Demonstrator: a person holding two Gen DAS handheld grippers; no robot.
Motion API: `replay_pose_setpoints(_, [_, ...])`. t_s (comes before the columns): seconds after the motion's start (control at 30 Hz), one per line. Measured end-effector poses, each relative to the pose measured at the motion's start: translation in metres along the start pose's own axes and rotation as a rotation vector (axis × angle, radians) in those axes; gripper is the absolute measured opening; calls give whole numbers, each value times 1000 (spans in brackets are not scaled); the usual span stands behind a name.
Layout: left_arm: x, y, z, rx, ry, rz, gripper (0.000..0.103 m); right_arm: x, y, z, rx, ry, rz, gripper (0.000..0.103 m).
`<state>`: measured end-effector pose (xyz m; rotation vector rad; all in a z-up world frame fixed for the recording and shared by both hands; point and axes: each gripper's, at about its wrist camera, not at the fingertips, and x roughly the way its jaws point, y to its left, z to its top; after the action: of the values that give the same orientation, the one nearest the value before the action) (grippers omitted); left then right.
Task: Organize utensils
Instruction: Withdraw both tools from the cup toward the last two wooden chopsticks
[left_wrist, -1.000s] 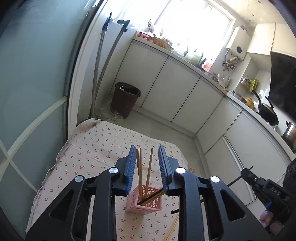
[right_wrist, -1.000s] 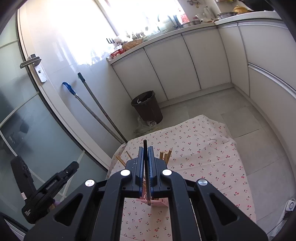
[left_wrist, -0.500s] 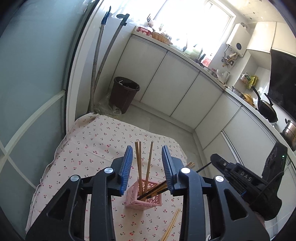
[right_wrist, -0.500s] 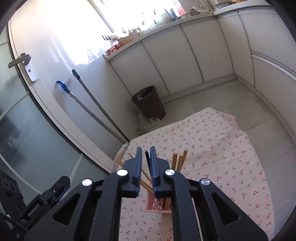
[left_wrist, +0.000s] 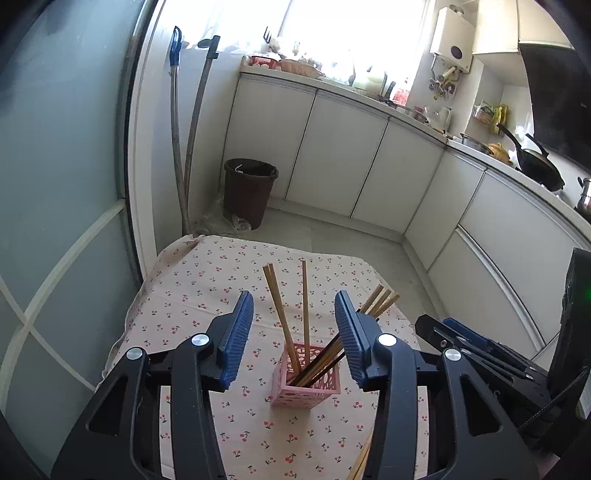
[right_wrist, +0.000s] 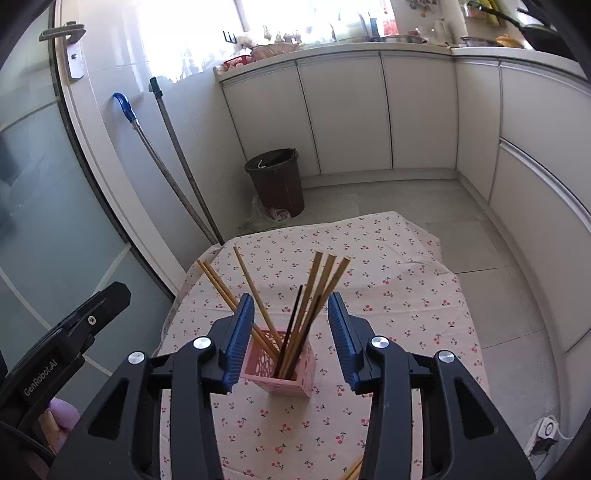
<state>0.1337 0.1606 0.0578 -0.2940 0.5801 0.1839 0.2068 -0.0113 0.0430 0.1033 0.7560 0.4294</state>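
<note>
A pink perforated holder (left_wrist: 306, 384) stands upright on the cherry-print tablecloth (left_wrist: 207, 291), with several wooden chopsticks (left_wrist: 280, 310) and a dark one leaning in it. It also shows in the right wrist view (right_wrist: 284, 373) with its chopsticks (right_wrist: 325, 288). My left gripper (left_wrist: 293, 339) is open and empty, above and short of the holder. My right gripper (right_wrist: 290, 336) is open and empty, above the holder. Loose chopsticks (left_wrist: 360, 461) lie on the cloth near the front edge.
A brown waste bin (left_wrist: 249, 192) stands on the floor beyond the table, two mop handles (left_wrist: 184, 147) lean on the wall. White cabinets (left_wrist: 332, 155) line the back and right. The other gripper shows at the right edge (left_wrist: 480, 354) and left edge (right_wrist: 66, 339).
My right gripper has opened and the dark chopstick it held now stands in the holder. My left gripper has opened wider. Both have drawn back from the holder.
</note>
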Motion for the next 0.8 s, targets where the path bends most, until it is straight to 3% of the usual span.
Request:
replay_pose_setpoints(0.17, [13,-10,-16,43,62,19,55,-9,-19,-14,7,17,-58,55])
replay_pose_setpoints(0.4, [33,-30,-41,111,147,18,70,-15,-46,-32,0,46,-156,80])
replay_pose_setpoints(0.53, [51,-37,-56,121,239,-14,78,-15,-65,-43,-2,88,-188,90])
replay_pose_setpoints(0.67, [72,-46,-74,146,343,-27,88,-19,-92,-53,51,124,-221,90])
replay_pose_setpoints(0.8, [92,-61,-102,224,456,-13,93,-34,-138,-62,203,137,-238,92])
